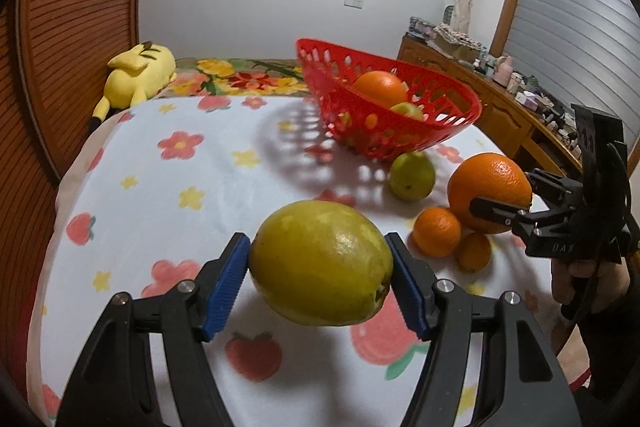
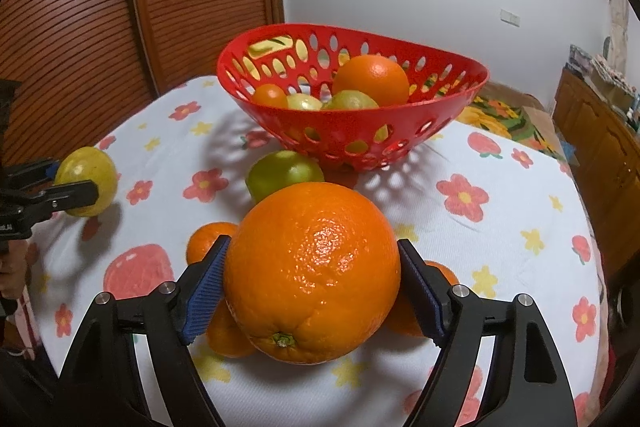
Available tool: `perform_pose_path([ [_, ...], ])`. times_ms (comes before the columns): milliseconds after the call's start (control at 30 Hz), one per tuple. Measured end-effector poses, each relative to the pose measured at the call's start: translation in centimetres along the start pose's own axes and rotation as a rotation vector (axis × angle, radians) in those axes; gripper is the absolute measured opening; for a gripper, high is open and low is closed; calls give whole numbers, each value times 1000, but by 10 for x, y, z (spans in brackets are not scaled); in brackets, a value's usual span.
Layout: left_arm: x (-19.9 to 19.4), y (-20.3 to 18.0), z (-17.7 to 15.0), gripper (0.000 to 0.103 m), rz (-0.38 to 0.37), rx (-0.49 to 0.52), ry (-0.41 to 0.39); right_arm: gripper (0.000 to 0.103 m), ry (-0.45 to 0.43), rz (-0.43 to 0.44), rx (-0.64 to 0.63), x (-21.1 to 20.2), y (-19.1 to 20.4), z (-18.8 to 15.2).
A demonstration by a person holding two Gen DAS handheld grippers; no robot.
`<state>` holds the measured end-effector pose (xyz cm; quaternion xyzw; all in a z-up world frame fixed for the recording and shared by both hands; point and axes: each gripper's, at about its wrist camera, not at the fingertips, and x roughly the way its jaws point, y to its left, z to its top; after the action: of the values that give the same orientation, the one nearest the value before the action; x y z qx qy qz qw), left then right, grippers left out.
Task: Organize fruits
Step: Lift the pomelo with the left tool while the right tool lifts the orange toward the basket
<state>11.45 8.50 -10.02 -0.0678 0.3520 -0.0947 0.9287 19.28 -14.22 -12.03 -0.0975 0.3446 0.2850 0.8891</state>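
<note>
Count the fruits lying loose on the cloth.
3: a green fruit beside the red basket, two small oranges below the gripped large orange. More may be hidden.

A home bedroom: floral bedsheet (image 1: pixel 168 195), plush toy (image 1: pixel 138 75), cluttered wooden dresser (image 1: pixel 516 115).

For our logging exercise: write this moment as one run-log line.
left gripper: shut on yellow-green fruit | right gripper: shut on large orange | red basket: partly filled | green fruit, small oranges: on cloth
</note>
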Motion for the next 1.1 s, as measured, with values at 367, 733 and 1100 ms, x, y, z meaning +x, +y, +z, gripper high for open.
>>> perform_pose_path([
  [367,-6,-27,28,67,-40,44,-55,82,-70,19,1,-34,-2,17],
  [733,-14,-45,49,67,-62,83,-97,82,-102,21,-9,-52,-2,28],
  [1100,-18,-52,58,67,-72,96,-118,82,-146,7,-13,-73,-7,40],
])
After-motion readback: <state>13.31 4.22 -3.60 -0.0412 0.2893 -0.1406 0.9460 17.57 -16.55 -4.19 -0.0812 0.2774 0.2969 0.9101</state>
